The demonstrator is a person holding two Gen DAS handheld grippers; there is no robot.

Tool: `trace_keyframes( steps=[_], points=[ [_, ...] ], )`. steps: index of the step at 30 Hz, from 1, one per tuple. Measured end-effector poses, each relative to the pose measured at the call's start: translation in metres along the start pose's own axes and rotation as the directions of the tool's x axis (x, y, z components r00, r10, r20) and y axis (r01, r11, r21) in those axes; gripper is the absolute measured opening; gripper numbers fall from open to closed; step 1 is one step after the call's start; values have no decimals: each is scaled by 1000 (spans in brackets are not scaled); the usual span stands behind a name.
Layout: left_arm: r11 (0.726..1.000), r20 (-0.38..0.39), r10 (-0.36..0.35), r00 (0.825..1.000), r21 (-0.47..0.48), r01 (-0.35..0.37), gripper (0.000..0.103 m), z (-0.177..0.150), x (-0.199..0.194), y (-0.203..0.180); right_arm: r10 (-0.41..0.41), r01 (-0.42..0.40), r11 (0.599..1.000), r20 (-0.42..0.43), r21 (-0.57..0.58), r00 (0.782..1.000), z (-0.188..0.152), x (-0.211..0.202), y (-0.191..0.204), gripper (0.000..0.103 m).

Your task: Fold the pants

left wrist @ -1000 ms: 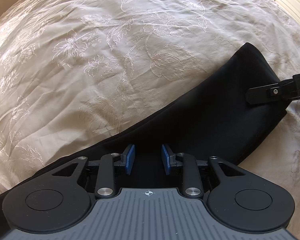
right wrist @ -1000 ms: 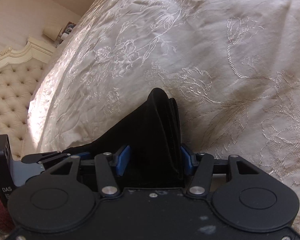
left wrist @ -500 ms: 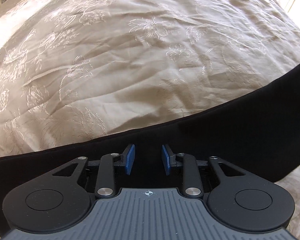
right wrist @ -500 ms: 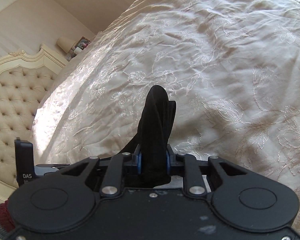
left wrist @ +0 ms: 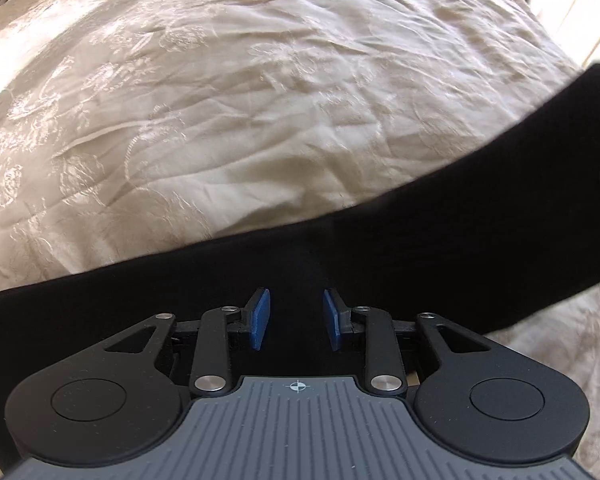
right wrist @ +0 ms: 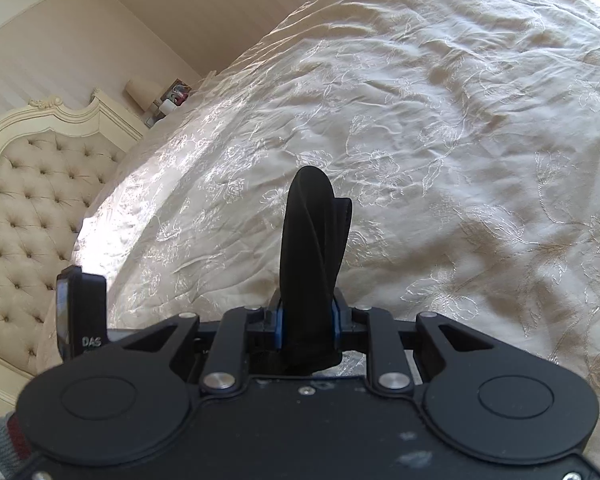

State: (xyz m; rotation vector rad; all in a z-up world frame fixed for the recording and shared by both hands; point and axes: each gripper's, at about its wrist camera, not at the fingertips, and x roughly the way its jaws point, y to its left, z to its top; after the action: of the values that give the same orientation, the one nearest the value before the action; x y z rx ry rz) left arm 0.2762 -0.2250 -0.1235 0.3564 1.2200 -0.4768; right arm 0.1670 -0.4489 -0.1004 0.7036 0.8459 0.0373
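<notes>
The black pants point(left wrist: 440, 236) stretch as a dark band across the left wrist view, lifted over the cream bedspread point(left wrist: 240, 100). My left gripper point(left wrist: 296, 318) sits over the band; its blue pads point(left wrist: 260, 318) stand a little apart with dark cloth between them, and I cannot tell if they grip it. My right gripper point(right wrist: 306, 326) is shut on a bunched end of the pants point(right wrist: 310, 248), which sticks up from between its pads above the bed.
An embroidered cream bedspread point(right wrist: 440, 120) covers the bed. A tufted cream headboard point(right wrist: 32, 200) stands at the left of the right wrist view, with a lamp and small items point(right wrist: 156, 94) on a nightstand behind it. The left gripper's body point(right wrist: 80, 304) shows at lower left.
My right gripper closed on the pants end and lifted it up off the bed. The pants band rose and pulled straighter across the left view; the left pads kept the same gap.
</notes>
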Motion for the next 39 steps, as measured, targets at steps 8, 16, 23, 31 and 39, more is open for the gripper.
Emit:
trace_keyframes(
  steps=[8, 16, 23, 31, 39],
  points=[
    [998, -9, -62, 998, -16, 62, 29, -13, 13, 24, -109, 110, 990, 10, -84, 994, -12, -1, 48, 23],
    [990, 68, 36, 997, -141, -26, 29, -54, -44, 136, -141, 141, 965, 17, -223, 990, -54, 32, 142, 23],
    [983, 18, 89, 996, -164, -85, 29, -91, -52, 205, -165, 131, 939, -81, -318, 983, -106, 112, 201, 23],
    [973, 9, 69, 998, -223, -66, 29, -104, -48, 229, -300, 242, 898, -110, -368, 947, -139, 165, 216, 29],
    [967, 24, 41, 999, -254, -33, 29, -94, -47, 222, -133, 78, 933, -135, -351, 982, -136, 171, 242, 42]
  ],
)
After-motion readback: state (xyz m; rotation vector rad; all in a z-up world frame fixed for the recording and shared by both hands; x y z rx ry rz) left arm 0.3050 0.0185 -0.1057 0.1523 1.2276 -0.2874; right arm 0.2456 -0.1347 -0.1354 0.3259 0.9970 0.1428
